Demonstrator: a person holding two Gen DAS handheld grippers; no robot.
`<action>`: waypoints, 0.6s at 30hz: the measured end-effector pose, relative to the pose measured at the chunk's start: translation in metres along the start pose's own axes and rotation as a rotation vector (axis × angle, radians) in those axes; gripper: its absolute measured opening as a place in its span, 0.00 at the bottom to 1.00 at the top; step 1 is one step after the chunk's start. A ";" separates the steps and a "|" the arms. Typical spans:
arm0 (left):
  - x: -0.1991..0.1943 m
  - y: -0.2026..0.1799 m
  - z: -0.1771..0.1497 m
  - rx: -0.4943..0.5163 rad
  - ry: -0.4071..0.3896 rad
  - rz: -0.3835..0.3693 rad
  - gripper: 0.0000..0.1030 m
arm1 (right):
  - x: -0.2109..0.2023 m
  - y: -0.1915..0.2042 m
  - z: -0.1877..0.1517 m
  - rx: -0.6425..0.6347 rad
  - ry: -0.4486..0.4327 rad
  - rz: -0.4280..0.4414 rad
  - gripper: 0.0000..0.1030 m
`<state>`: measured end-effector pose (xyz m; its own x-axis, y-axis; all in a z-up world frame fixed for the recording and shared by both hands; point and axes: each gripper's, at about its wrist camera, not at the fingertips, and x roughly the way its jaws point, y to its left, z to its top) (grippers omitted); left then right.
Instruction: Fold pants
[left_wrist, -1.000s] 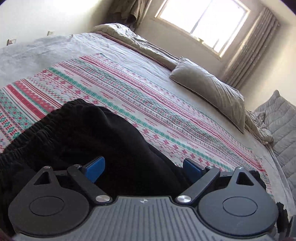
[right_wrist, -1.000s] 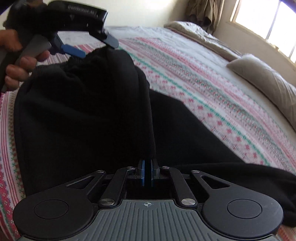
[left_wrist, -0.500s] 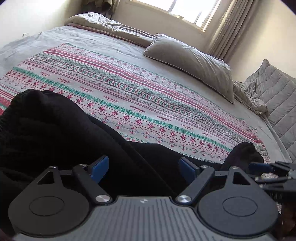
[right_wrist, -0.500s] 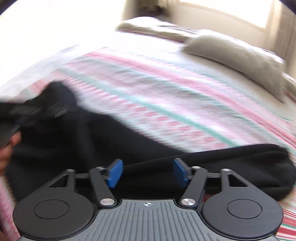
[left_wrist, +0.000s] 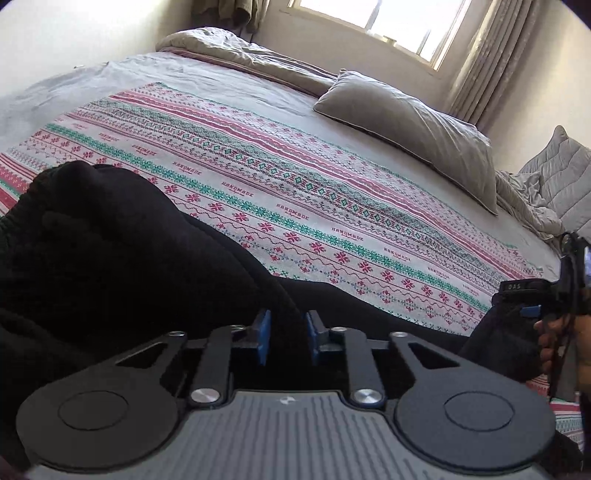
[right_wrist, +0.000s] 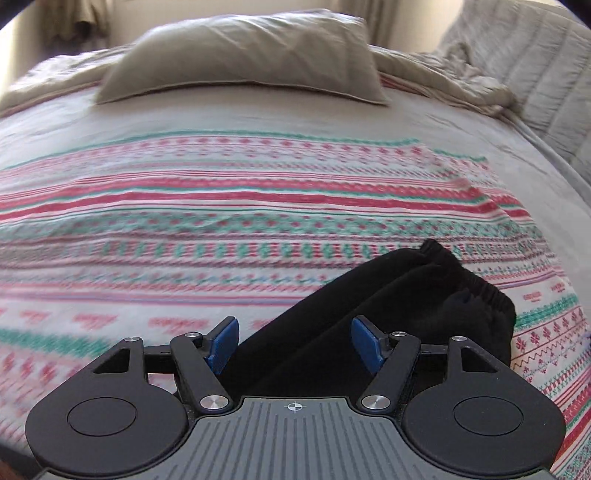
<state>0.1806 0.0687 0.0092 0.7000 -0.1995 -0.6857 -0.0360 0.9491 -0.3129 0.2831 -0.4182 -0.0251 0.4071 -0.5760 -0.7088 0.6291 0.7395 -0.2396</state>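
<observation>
Where black pants (left_wrist: 122, 266) lie, striped blanket (left_wrist: 295, 177), grey pillow (left_wrist: 413, 125), sunlit window (left_wrist: 402, 26)

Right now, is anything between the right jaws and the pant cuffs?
Nothing visible. The right gripper has its jaws open right over the black pants, the leg fabric running between them toward the cuffs. Only the patterned blanket lies around.

1. You have a bed (left_wrist: 229, 88) under a grey sheet.
2. A striped blanket (left_wrist: 295, 192) in red, green and white is spread flat over its near part.
3. Your black pants (left_wrist: 122, 258) lie on the blanket, cuffs (right_wrist: 476, 295) toward its right edge.
4. A grey pillow (left_wrist: 410, 125) and a rumpled duvet (left_wrist: 240, 59) rest at the far side.
</observation>
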 end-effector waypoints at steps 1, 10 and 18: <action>0.001 0.000 0.000 -0.007 0.006 -0.015 0.13 | 0.008 -0.002 -0.001 0.019 0.001 -0.025 0.63; -0.019 -0.001 0.001 0.001 -0.053 -0.062 0.11 | -0.030 -0.044 -0.011 0.109 -0.065 -0.005 0.04; -0.078 0.023 0.004 -0.022 -0.160 -0.152 0.11 | -0.151 -0.116 -0.038 0.157 -0.242 0.037 0.04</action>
<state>0.1284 0.1069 0.0581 0.8027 -0.2969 -0.5172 0.0644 0.9053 -0.4198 0.1235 -0.4036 0.0840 0.5660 -0.6301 -0.5316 0.6980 0.7094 -0.0978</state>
